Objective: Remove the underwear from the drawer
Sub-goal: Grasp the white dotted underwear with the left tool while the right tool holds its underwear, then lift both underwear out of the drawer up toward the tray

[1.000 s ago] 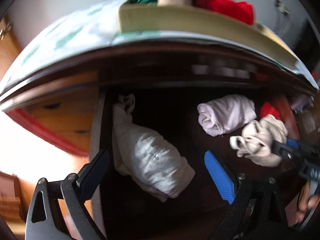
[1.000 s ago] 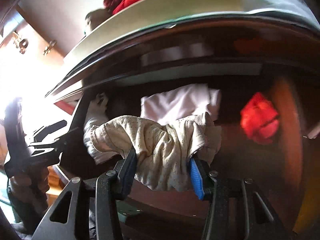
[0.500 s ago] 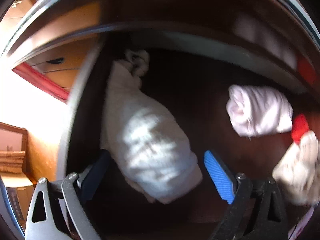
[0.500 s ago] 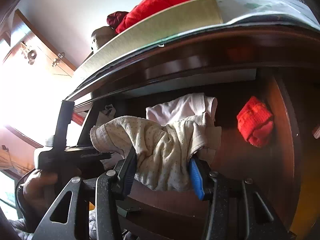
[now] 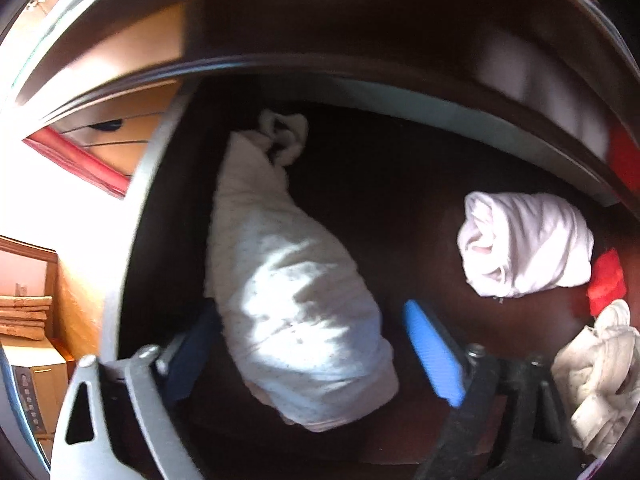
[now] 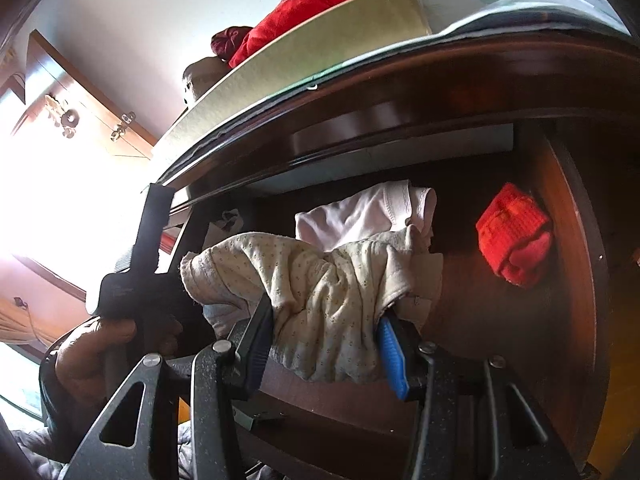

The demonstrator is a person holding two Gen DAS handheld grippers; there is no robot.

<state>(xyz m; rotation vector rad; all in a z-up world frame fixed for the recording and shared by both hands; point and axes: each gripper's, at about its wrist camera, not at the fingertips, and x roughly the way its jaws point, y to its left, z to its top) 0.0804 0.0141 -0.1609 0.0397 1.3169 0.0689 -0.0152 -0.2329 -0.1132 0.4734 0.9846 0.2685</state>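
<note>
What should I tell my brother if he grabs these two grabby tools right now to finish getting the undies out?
Right gripper: shut on the cream dotted underwear, lifted at the drawer's front.
Left gripper: jaws closing around the white speckled bundle at the drawer's left side; not gripped yet.
In the drawer: the pale pink roll and the red piece.
Done: one piece grabbed.
Left: grip the bundle, lift both out, then fetch the rest.

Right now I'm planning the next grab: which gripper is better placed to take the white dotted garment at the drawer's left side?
Left. The left gripper straddles the white dotted garment, jaws closing; the right gripper already clamps the cream underwear.
</note>
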